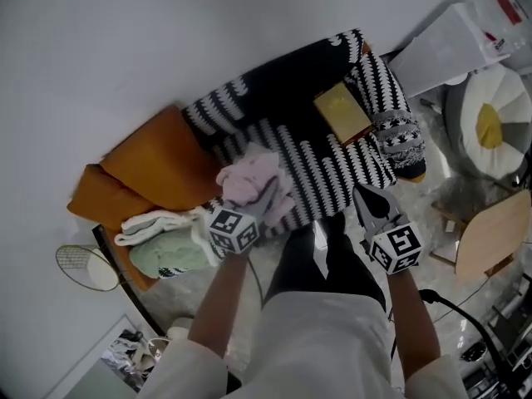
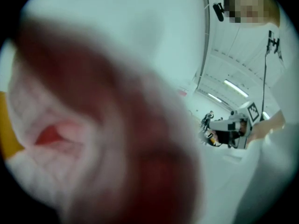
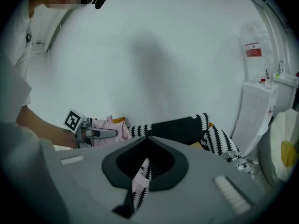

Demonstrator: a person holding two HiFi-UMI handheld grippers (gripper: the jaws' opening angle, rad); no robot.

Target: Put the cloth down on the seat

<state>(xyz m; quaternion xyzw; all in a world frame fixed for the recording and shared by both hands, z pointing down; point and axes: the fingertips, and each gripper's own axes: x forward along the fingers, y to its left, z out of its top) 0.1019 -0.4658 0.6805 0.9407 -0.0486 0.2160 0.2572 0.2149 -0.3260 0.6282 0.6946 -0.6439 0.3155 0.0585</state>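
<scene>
left gripper [image 1: 251, 206]: extended on an outstretched forearm, jaws clenched on the pink cloth [image 1: 253, 181] | cloth: bunched over the striped seat [image 1: 332, 169], near its front edge | right gripper [image 1: 366, 198]: held alongside, angled toward the seat, jaws closed, nothing gripped

— What colour is my cloth [image 1: 253, 181]?
— Pale pink; close to my lens it blurs reddish, I think.
— And the seat [image 1: 332, 165]?
— Black, with rows of white zigzag stripes.
— The cushions [image 1: 158, 160] and box [image 1: 342, 112]?
— Orange cushions, yellow box.
</scene>
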